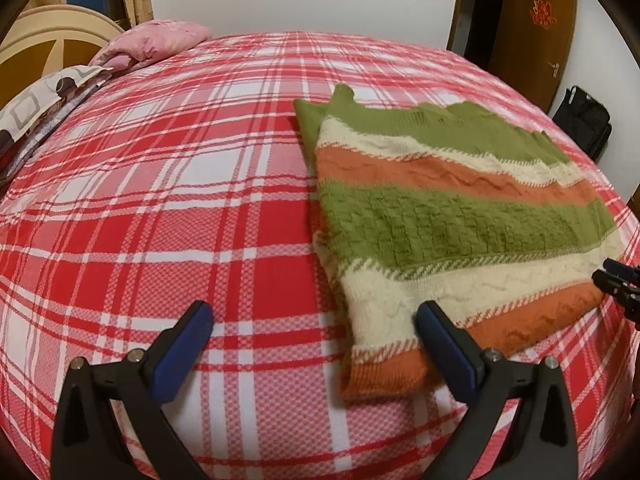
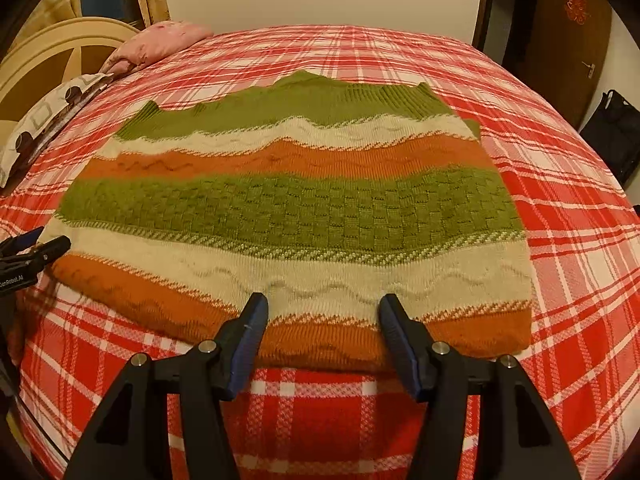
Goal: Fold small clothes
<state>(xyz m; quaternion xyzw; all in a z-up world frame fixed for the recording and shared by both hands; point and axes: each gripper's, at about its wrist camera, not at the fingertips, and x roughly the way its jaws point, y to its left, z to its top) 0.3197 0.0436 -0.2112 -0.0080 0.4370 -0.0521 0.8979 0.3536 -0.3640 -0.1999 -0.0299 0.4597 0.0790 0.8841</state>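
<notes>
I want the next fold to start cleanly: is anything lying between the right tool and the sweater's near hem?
Nothing visible does. The right tool hangs open right above the orange hem of the striped green, cream and orange knitted sweater, which lies flat on the red plaid bedspread.

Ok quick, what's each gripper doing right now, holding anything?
Left gripper: open, holding nothing.
Right gripper: open over the sweater's near hem, not gripping.

Lower left of the right wrist view: white lettering on the black body of the left gripper (image 2: 24, 258), partly cut off, reads "enRobot.AI". Red emblem on the door (image 1: 536, 36), upper right: illegible.
</notes>
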